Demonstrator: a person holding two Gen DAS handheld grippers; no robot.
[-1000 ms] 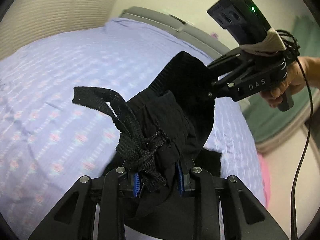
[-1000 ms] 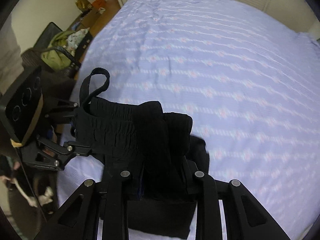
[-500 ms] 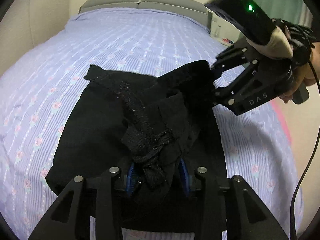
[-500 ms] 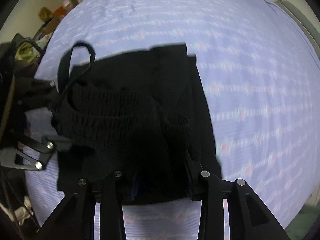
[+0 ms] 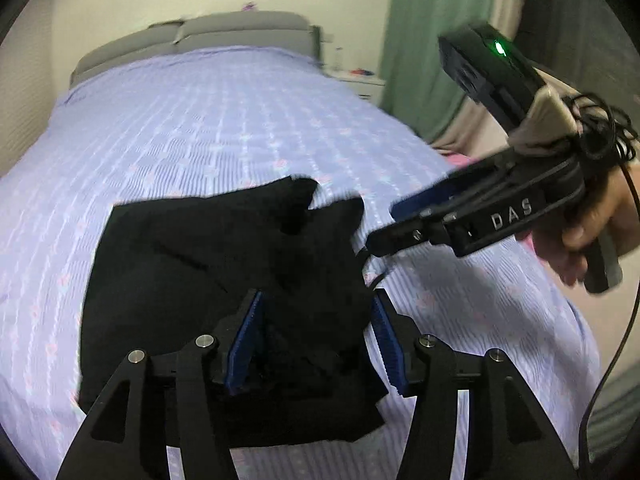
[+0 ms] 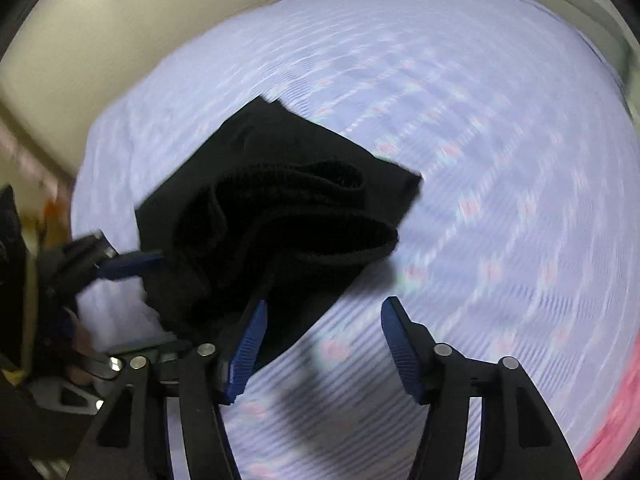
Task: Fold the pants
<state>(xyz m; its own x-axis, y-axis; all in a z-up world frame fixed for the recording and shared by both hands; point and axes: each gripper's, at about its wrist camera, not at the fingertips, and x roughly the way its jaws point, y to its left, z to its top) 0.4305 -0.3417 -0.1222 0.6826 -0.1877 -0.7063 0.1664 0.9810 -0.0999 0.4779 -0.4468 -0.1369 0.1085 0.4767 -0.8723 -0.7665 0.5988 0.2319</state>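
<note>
I am working in a home bedroom. A wide bed (image 5: pixel 224 128) under a lilac flowered sheet fills my view. A grey padded headboard (image 5: pixel 224 30) stands at the bed's far end, a small white nightstand (image 5: pixel 356 82) sits beside that end, and a green curtain (image 5: pixel 436 40) hangs beyond the nightstand.

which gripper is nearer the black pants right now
Left. The left gripper sits over the black pants, its opening jaws straddling the fabric. The right gripper, also opening, is just off the pants' edge, over bare bedsheet.
</note>
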